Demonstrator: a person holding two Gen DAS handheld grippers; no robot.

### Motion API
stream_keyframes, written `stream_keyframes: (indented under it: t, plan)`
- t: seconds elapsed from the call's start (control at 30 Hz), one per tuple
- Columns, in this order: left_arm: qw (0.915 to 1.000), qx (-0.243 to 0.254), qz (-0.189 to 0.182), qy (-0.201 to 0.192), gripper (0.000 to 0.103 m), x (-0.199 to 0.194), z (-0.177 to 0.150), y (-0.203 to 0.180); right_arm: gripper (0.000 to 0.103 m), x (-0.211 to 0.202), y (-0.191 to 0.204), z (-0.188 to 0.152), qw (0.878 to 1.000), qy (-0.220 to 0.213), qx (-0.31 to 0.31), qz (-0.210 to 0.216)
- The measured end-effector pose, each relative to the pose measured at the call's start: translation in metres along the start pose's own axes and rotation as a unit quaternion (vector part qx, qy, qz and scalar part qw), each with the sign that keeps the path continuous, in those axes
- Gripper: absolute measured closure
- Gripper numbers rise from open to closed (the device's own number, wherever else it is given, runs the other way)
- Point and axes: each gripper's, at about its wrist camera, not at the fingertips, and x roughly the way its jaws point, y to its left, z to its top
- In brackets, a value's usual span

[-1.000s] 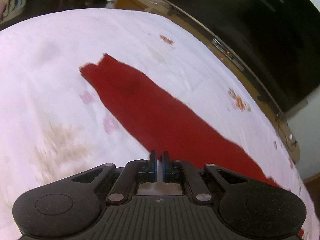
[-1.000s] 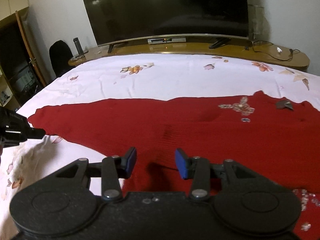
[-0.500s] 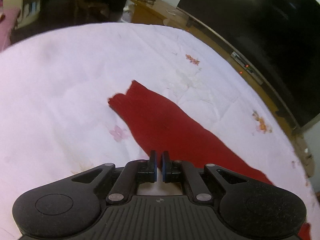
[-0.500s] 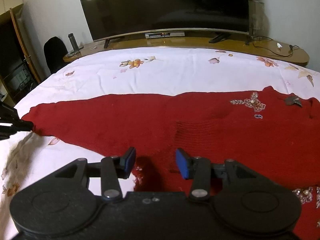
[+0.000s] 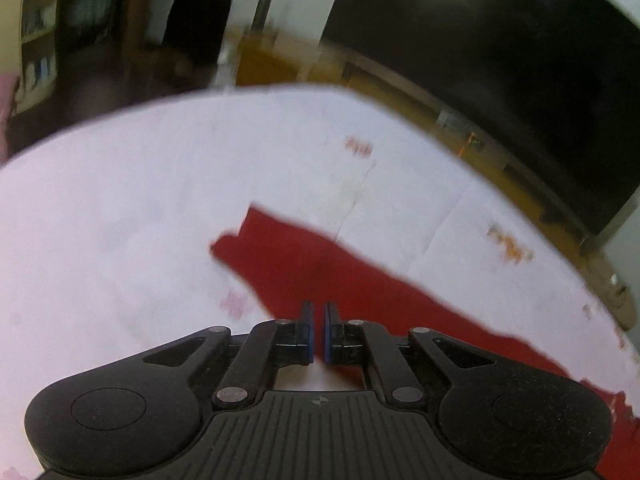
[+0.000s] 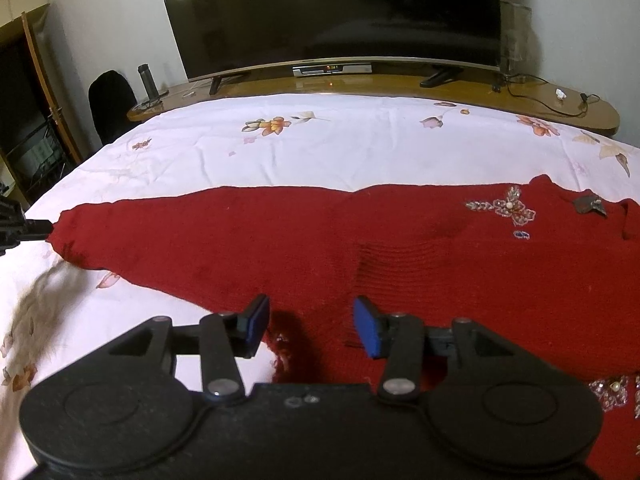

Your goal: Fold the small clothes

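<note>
I am looking at the red sweater lying flat on the bedsheet, apparently with 0 folds made. Left gripper is clenched empty; right gripper is spread, gripping nothing.

A large dark television fills the upper middle of the right wrist view, on a long wooden stand; a set-top box sits beneath the screen; a dark bottle stands at the stand's left end, beside a black chair; cables trail at upper right; the white floral bedsheet spreads across the middle.
</note>
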Motion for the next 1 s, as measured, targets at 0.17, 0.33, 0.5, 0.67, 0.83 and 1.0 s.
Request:
stream_keyframes:
  t: [0.17,0.33,0.5,0.67,0.83,1.0]
  plan:
    - [0.9966,-0.066,-0.017,0.048,0.101,0.016,0.001,0.026,0.056,0.0,-0.001,0.0,1.0,-0.002,0.0,0.0]
    - [0.9966,-0.064,-0.015,0.049,0.101,0.01,0.002,0.023,0.055,-0.001,-0.001,0.0,1.0,-0.002,0.001,0.0]
    - [0.9992,-0.022,0.008,-0.034,0.102,-0.01,-0.004,0.008,0.055,0.001,0.002,0.0,1.0,-0.002,-0.002,0.001]
    - [1.0,0.001,-0.002,-0.007,0.084,-0.006,0.001,0.002,0.055,-0.002,0.002,0.001,1.0,-0.005,-0.005,0.003]
    - [0.9994,-0.017,0.002,-0.032,0.0,-0.011,0.005,0.005,0.055,-0.004,0.0,0.001,1.0,-0.007,-0.003,0.004]
    - [0.9989,-0.032,-0.032,-0.01,0.001,0.01,0.008,0.014,0.055,-0.004,0.001,0.001,1.0,-0.008,-0.003,0.005]
